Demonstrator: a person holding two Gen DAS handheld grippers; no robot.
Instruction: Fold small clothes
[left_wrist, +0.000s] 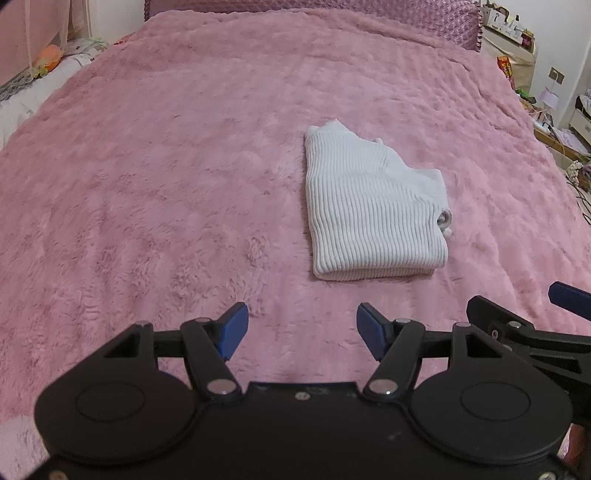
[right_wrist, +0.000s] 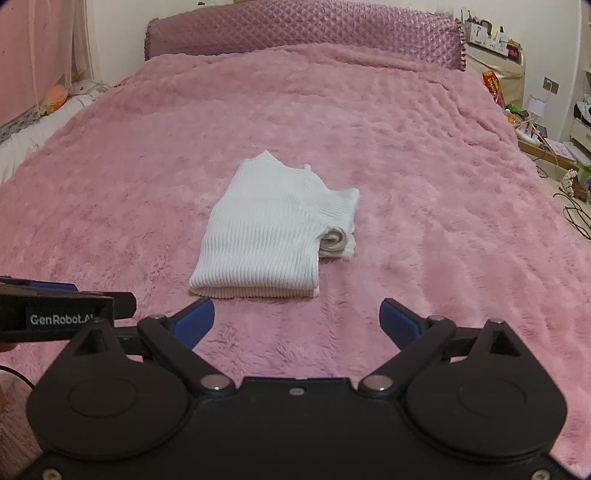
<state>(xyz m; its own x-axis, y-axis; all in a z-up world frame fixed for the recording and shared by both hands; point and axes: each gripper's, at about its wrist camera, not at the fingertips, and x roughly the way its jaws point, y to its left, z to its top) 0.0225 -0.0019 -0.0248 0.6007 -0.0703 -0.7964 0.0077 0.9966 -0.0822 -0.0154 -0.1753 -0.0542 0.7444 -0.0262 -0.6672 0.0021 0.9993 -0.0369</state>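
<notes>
We hold both grippers low over the near part of the bed, side by side, neither touching anything. The left gripper (left_wrist: 302, 326) has its fingers spread apart with nothing between them; the right gripper (right_wrist: 297, 323) is the same, spread a little wider and likewise empty.

The white ribbed sweater (right_wrist: 273, 232) lies on the pink blanket (right_wrist: 424, 184) ahead of both grippers, near but clearly apart from the fingertips. It sits to the right of centre in the left view and slightly left of centre in the right view. It looks already folded into a compact block: a doubled edge faces us, and a tucked roll of cloth (right_wrist: 334, 238) shows at its right side. The far end is stepped and uneven.

Our reading: the fold is nearly or fully done, and the step in hand is a check or a last tidy. If we touch it up, we should approach the right side, where the roll bulges out, and press or tuck it with closed tips rather than pinch and lift. The knit looks soft and stretchy, so a pull at one corner would likely drag the upper layer off the lower. The plush blanket may catch the cloth, so we lift slightly before sliding.
</notes>
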